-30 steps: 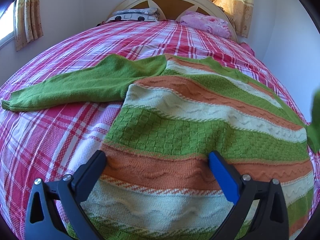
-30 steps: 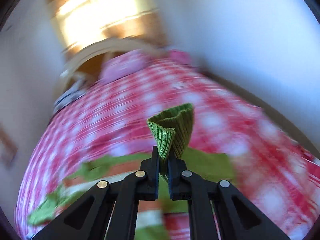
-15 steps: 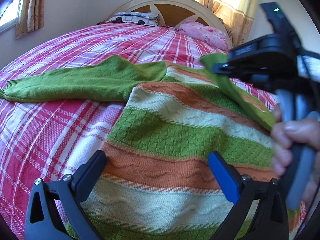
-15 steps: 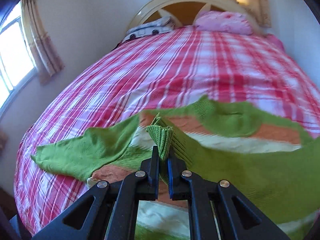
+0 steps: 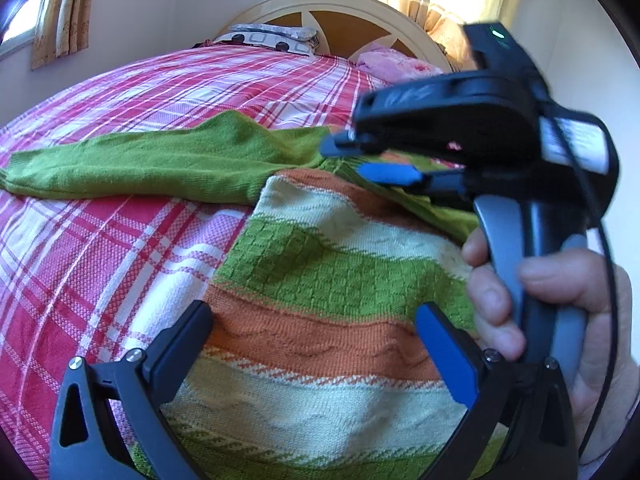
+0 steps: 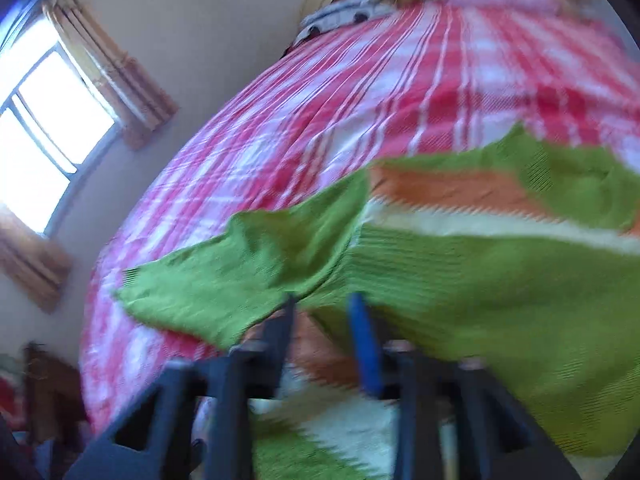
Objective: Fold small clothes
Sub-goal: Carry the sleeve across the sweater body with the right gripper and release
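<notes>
Two sleeves need tucking: right gripper (image 5: 360, 158), jaws opening, nothing pinched, should drop this sleeve (image 6: 500, 280) flat on the sweater (image 5: 320, 320); left gripper (image 5: 312, 332) gapes, empty.

A: What lies before your left gripper (image 5: 312, 340)?

B: A striped knit sweater (image 5: 328, 280) in green, orange and cream, spread on the red plaid bedspread (image 5: 120, 240). Your jaws stand wide apart above its lower bands, gripping nothing.

A: And at right?

B: Your right hand (image 5: 560, 300) holds the right gripper (image 5: 352, 158) across the sweater's upper part. Its jaws are opening, blue pads slightly apart, with the folded green sleeve (image 5: 432, 204) lying beneath them.

A: The other sleeve (image 5: 140, 164)?

B: It extends flat leftward over the bedspread, below the headboard (image 5: 340, 12).
</notes>
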The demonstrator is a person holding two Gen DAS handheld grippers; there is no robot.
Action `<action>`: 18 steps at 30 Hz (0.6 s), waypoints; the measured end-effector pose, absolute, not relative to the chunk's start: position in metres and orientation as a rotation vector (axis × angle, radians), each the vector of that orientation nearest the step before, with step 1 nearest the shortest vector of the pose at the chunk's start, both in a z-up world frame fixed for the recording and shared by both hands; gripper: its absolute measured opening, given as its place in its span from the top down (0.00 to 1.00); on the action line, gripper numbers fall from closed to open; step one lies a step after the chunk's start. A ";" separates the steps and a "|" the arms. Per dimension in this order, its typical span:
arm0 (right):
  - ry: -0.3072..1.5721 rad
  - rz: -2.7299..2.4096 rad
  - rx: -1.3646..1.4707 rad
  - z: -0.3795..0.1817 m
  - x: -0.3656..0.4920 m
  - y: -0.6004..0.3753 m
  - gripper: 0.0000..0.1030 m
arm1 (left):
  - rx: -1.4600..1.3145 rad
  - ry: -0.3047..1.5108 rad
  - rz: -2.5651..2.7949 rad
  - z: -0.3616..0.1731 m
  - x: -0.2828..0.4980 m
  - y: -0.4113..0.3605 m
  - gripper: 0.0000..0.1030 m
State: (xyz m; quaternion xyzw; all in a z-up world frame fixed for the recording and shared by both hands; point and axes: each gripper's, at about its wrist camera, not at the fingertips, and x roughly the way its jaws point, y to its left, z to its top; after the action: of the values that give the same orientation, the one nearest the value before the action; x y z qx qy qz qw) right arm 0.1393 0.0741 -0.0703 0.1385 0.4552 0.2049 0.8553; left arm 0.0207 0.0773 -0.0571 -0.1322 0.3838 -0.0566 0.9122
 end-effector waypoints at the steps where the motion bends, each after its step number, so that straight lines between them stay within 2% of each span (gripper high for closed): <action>1: 0.935 0.454 0.323 -0.066 0.135 0.069 0.53 | -0.291 0.786 -0.123 -0.057 0.020 0.080 0.00; 6: 0.806 0.370 0.363 -0.039 0.106 0.019 0.54 | -0.245 0.804 -0.099 -0.057 0.023 0.072 0.00; 8: 0.819 0.302 0.292 -0.042 0.100 0.007 0.66 | -0.235 0.808 -0.093 -0.057 0.023 0.071 0.00; 9: 0.837 0.260 0.220 -0.048 0.096 0.006 0.68 | -0.237 0.808 -0.094 -0.058 0.024 0.071 0.00; 13: 0.901 0.237 0.169 -0.081 0.090 0.009 0.68 | -0.237 0.810 -0.095 -0.058 0.024 0.072 0.00; 15: 0.859 0.216 0.107 -0.091 0.085 0.019 0.68 | -0.237 0.820 -0.096 -0.060 0.025 0.074 0.00; 18: 0.849 0.210 0.063 -0.091 0.082 0.024 0.62 | -0.230 0.823 -0.092 -0.060 0.026 0.073 0.00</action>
State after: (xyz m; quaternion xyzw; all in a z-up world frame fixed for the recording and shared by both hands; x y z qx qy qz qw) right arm 0.0823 0.0243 -0.0913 0.0307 0.4111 0.1015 0.9054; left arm 0.0263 0.0728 -0.0600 -0.1115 0.3989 -0.0447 0.9091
